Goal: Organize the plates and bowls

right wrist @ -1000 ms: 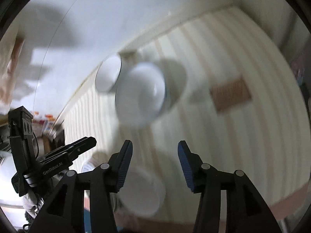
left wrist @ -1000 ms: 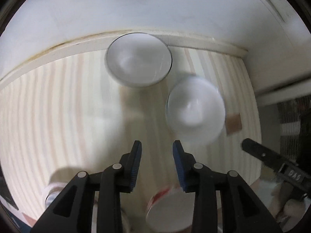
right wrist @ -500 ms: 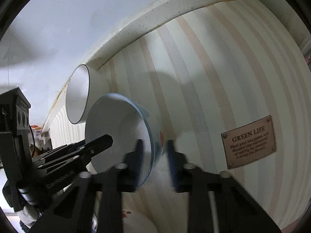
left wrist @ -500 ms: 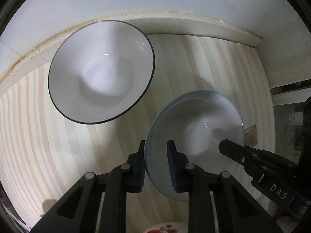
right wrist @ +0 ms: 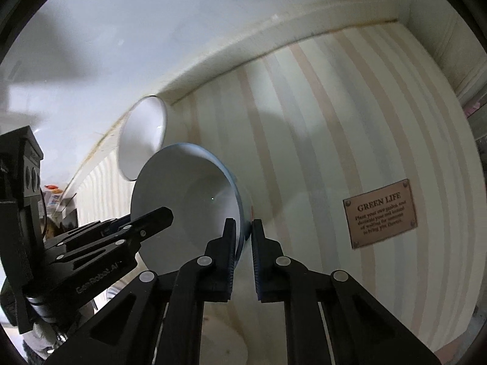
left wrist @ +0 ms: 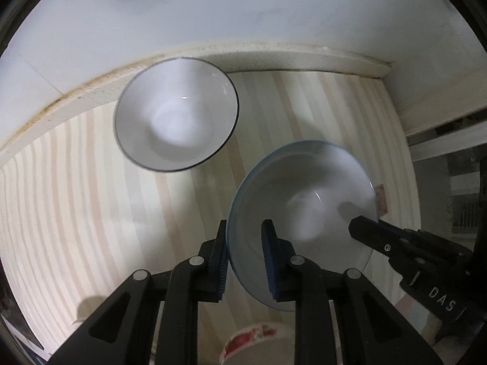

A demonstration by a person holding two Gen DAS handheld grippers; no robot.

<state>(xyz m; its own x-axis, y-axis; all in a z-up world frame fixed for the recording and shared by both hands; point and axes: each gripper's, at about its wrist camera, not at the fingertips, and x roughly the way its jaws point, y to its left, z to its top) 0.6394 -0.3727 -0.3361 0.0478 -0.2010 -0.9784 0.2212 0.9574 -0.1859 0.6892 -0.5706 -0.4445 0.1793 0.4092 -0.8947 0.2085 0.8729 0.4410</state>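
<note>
Both grippers hold one white bowl with a blue rim, lifted above the striped mat. My left gripper is shut on its near-left rim. My right gripper is shut on the opposite rim; it shows in the left wrist view at the bowl's right edge. The same bowl shows in the right wrist view, tilted. A second white bowl with a dark rim sits on the mat near the back wall, and also shows in the right wrist view.
The striped mat runs to a cream ledge and white wall behind. A brown "GREEN LIFE" label is fixed to the mat. A dish with red pattern lies below the left gripper.
Both grippers closed on the blue-rimmed bowl's rim about half a second ago and have since lifted it slightly back from the dark-rimmed bowl.
</note>
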